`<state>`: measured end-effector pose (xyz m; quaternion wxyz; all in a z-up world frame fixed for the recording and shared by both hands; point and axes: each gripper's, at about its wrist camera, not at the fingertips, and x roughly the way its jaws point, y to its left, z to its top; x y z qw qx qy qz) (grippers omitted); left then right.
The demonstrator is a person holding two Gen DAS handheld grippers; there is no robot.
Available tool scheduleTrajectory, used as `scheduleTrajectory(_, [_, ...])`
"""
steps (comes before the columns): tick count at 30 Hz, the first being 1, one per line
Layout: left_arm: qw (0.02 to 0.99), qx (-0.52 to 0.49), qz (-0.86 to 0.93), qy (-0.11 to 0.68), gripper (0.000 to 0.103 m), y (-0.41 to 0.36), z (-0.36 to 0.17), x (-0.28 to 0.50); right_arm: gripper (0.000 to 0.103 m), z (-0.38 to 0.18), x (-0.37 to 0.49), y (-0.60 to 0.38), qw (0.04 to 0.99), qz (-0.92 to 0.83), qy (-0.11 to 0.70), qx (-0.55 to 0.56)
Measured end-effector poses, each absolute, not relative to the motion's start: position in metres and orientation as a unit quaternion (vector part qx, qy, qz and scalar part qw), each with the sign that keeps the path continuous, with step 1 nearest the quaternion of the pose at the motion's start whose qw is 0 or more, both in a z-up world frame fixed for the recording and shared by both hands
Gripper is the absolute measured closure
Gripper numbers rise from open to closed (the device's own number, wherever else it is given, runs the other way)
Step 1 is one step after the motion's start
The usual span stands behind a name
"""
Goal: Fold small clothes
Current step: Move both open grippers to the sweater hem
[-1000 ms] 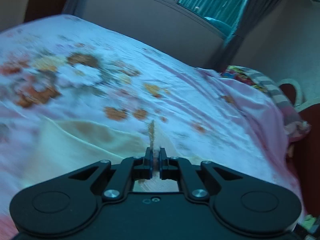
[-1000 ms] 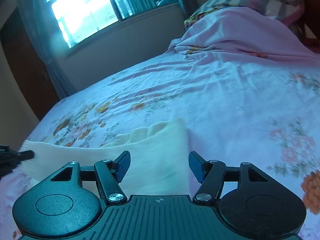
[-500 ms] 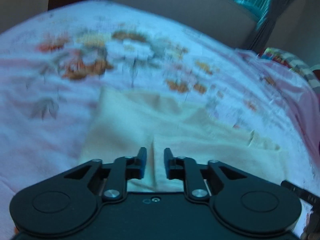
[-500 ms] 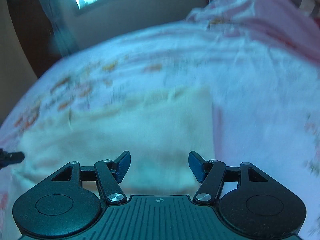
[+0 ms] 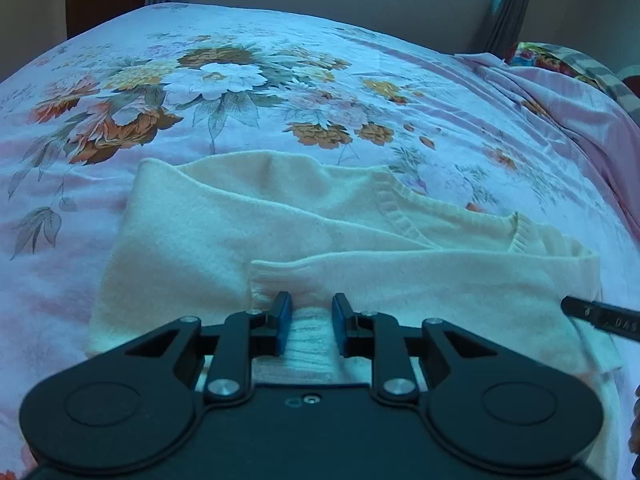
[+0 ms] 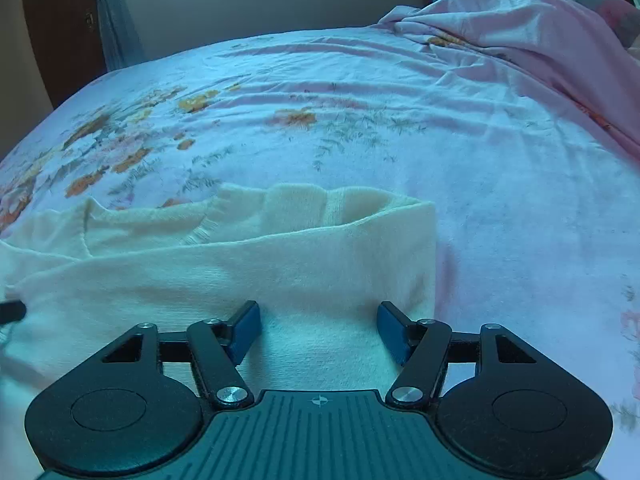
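Note:
A small cream knit sweater [image 5: 248, 236] lies folded flat on the floral bedsheet [image 5: 208, 80]. A sleeve with a ribbed cuff [image 5: 276, 276] is laid across its front. My left gripper [image 5: 308, 310] is open just above the cuff, holding nothing. In the right wrist view the sweater [image 6: 280, 264] fills the lower left, its right edge folded straight. My right gripper [image 6: 319, 318] is wide open over the sweater's near right part, empty. One of its fingertips [image 5: 588, 314] shows at the right edge of the left wrist view.
The bedsheet [image 6: 400, 120] stretches far and right of the sweater. A bunched pink blanket [image 6: 520, 28] and pillows [image 5: 568, 64] lie at the head of the bed. A wall with a window and curtains [image 6: 116, 28] stands behind.
My left gripper has opened and let go of the sweater's cuff, which now lies on the sweater. Both grippers have tilted down over the sweater.

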<state>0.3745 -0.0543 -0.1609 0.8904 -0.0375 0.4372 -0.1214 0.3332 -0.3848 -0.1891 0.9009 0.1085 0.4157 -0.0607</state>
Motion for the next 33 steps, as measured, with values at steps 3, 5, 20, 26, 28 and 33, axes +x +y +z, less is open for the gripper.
scheduleTrajectory(3, [0.888, -0.035, -0.128, 0.44, 0.082, -0.049, -0.158, 0.362, 0.039, -0.177, 0.309, -0.374, 0.912, -0.036, 0.39, 0.123])
scheduleTrajectory(5, [0.889, -0.025, -0.129, 0.438, 0.082, -0.048, -0.158, 0.353, 0.039, -0.185, 0.301, -0.36, 0.903, -0.031, 0.419, 0.094])
scheduleTrajectory(20, [0.897, 0.02, -0.13, 0.421, 0.078, -0.053, -0.122, 0.286, 0.039, -0.16, 0.215, -0.318, 0.905, 0.006, 0.41, 0.117])
scheduleTrajectory(26, [0.891, 0.024, -0.134, 0.432, 0.078, -0.045, -0.127, 0.249, 0.039, -0.168, 0.166, -0.301, 0.898, 0.012, 0.425, 0.115])
scheduleTrajectory(28, [0.888, 0.024, -0.131, 0.441, 0.077, -0.04, -0.132, 0.235, 0.039, -0.17, 0.15, -0.297, 0.896, 0.014, 0.429, 0.116])
scheduleTrajectory(33, [0.879, 0.031, -0.128, 0.458, 0.075, -0.023, -0.146, 0.193, 0.039, -0.174, 0.11, -0.284, 0.895, 0.014, 0.436, 0.098])
